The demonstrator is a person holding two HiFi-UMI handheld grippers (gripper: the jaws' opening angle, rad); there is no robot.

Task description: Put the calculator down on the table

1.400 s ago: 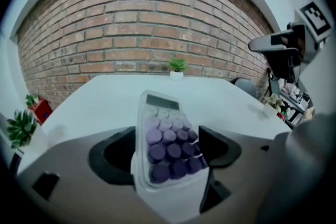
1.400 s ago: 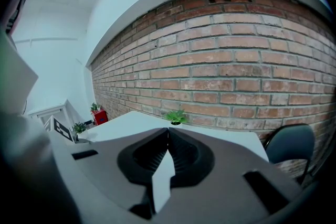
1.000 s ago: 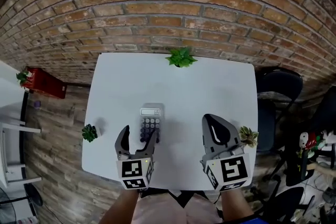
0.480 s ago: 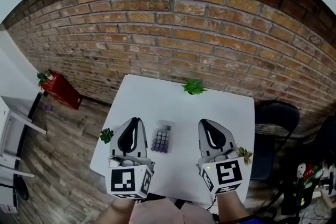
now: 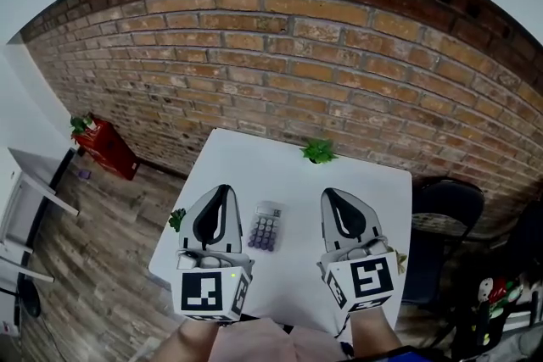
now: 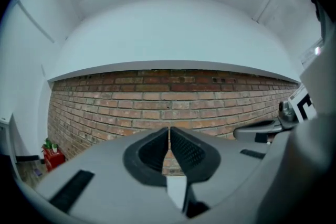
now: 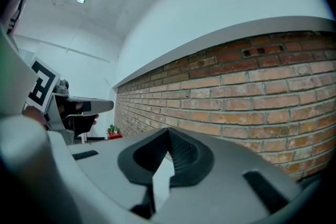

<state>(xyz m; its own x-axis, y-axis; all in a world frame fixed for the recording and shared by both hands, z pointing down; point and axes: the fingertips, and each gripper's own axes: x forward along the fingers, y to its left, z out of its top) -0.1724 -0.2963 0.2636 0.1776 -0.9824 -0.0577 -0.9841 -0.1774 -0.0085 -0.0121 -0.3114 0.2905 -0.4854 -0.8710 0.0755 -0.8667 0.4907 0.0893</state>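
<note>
It looked like an office or studio: a brick wall (image 5: 297, 55) across the top, a white table (image 5: 254, 161) at centre, a black chair (image 5: 445, 208) at right, wood-plank floor (image 5: 110, 233) at lower left.

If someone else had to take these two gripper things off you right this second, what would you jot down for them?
Left gripper: shut, empty, held level, pointing at the brick wall.
Right gripper: shut, empty, held the same way.
Calculator: lies flat on the white table, between the two grippers in the head view, touched by neither.
Done: the calculator is down on the table.
Left: nothing for this job.
</note>
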